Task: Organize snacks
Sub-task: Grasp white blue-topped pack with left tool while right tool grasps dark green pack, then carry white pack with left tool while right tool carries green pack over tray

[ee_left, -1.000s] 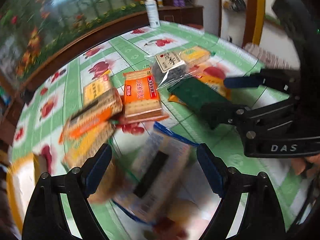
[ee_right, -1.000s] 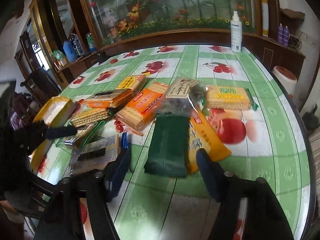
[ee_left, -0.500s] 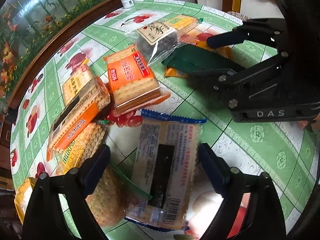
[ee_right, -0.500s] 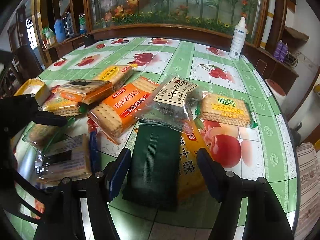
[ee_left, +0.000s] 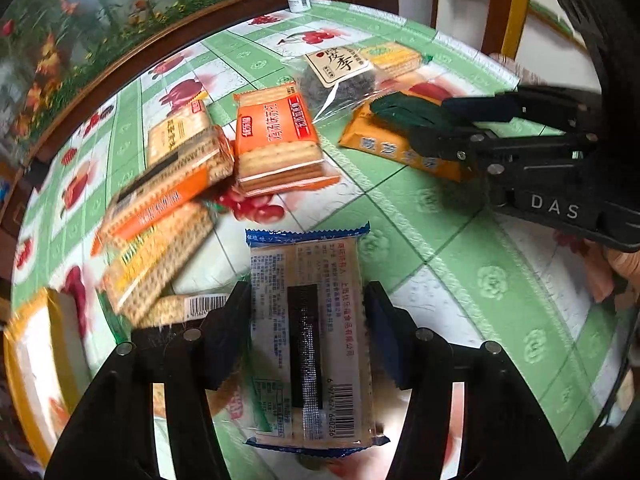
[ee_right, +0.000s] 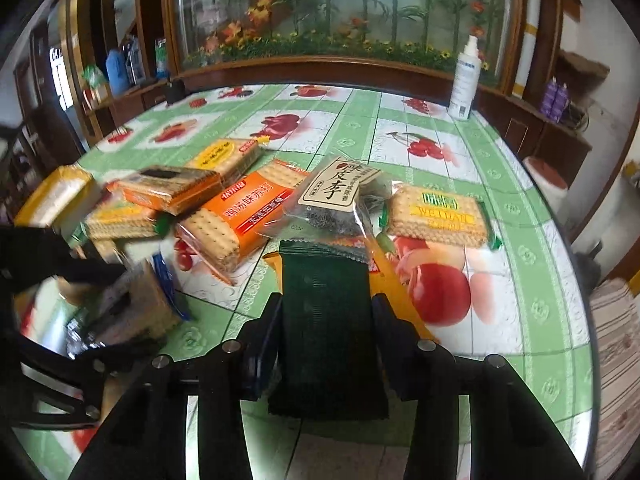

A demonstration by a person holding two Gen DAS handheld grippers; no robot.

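My left gripper (ee_left: 306,320) is shut on a blue-edged cracker pack (ee_left: 308,336), which lies lengthwise between the fingers. My right gripper (ee_right: 326,320) is shut on a dark green snack pack (ee_right: 326,320) that lies over an orange pack (ee_right: 394,292). In the left wrist view the right gripper (ee_left: 436,120) grips the green pack (ee_left: 404,114) at upper right. In the right wrist view the left gripper (ee_right: 92,280) holds the cracker pack (ee_right: 136,304) at left.
On the green fruit-print tablecloth (ee_right: 532,308) lie an orange cracker pack (ee_right: 236,216), a clear bag of dark snacks (ee_right: 336,200), a yellow-green biscuit pack (ee_right: 438,216) and more cracker packs (ee_right: 168,188). A yellow box (ee_right: 56,196) stands at left. A white spray bottle (ee_right: 464,80) stands far back.
Both grippers have closed: the left on the blue-edged cracker pack, the right on the dark green pack. Both moved forward over their packs.
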